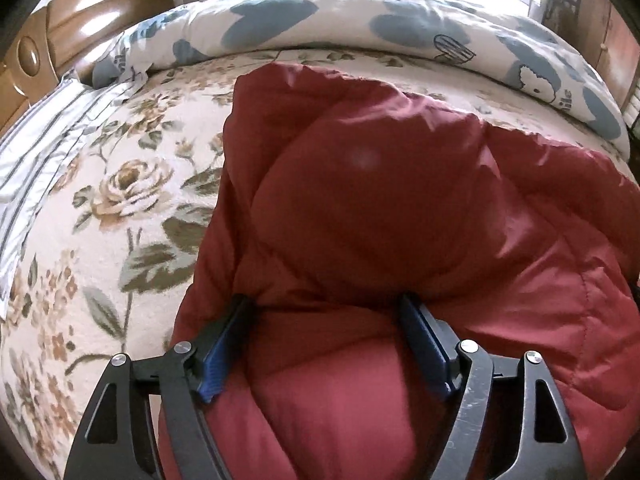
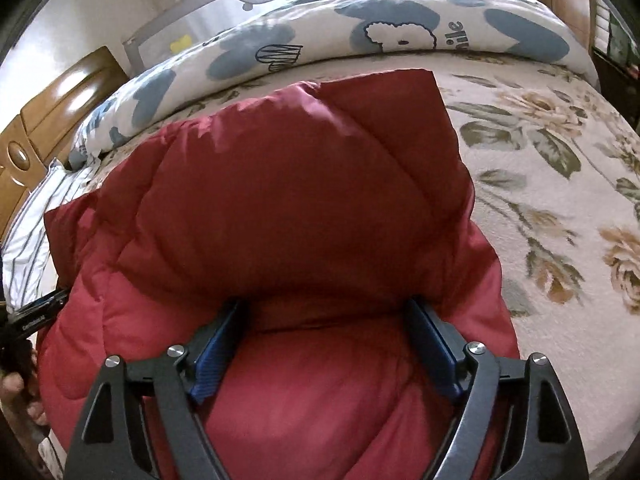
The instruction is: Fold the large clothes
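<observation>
A dark red padded jacket (image 1: 380, 200) lies folded on a floral bed sheet (image 1: 100, 220). Its puffy upper layer is doubled back toward me. My left gripper (image 1: 326, 304) is open over the jacket's left part. Its blue pads (image 1: 218, 356) stand wide apart, the fold's edge bulges over the fingertips, and red fabric lies loose between them. In the right wrist view the same jacket (image 2: 300, 200) fills the middle. My right gripper (image 2: 328, 306) is also open, its tips tucked under the fold's near edge and not pinching it.
A rolled white duvet with blue hearts (image 1: 320, 24) runs along the far side of the bed. At the left are a striped pillow (image 1: 40, 152) and a wooden headboard (image 1: 80, 20). Bare floral sheet (image 2: 560, 220) spreads right of the jacket. A person's hand (image 2: 16, 392) shows at the left edge.
</observation>
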The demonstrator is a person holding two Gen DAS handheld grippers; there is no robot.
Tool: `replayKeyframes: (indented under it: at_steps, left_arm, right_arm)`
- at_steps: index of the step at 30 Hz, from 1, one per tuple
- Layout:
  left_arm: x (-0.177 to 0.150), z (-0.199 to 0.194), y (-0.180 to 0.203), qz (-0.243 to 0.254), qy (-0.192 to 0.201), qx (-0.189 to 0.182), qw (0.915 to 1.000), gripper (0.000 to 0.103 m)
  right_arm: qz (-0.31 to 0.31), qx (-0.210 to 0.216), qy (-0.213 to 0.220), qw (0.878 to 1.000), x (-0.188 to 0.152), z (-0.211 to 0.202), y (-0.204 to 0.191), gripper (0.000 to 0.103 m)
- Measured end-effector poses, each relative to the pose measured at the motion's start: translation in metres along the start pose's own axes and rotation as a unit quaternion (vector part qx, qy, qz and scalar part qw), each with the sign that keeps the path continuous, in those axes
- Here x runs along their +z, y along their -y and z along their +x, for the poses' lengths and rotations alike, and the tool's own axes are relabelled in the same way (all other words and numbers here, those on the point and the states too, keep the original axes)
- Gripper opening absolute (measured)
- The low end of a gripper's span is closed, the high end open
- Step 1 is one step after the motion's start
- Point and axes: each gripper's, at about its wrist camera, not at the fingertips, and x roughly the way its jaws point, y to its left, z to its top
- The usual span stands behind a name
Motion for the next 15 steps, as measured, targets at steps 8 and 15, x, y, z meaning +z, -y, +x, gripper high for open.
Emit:
replayKeyframes:
  at_steps: [8,15]
  left_arm:
    - [0.002,-0.007,-0.004,0.000,0.001,-0.002,1.0000,0.078]
    - [-0.010,-0.041,-0.029,-0.024,0.021,-0.055,0.9980,0.076]
  right_arm:
    - [0.011,0.010,0.007,1.000,0.000,-0.008,0.003,0.084]
    - [0.015,0.021,0.035,0.999,-0.008,-0.051,0.005,0.085]
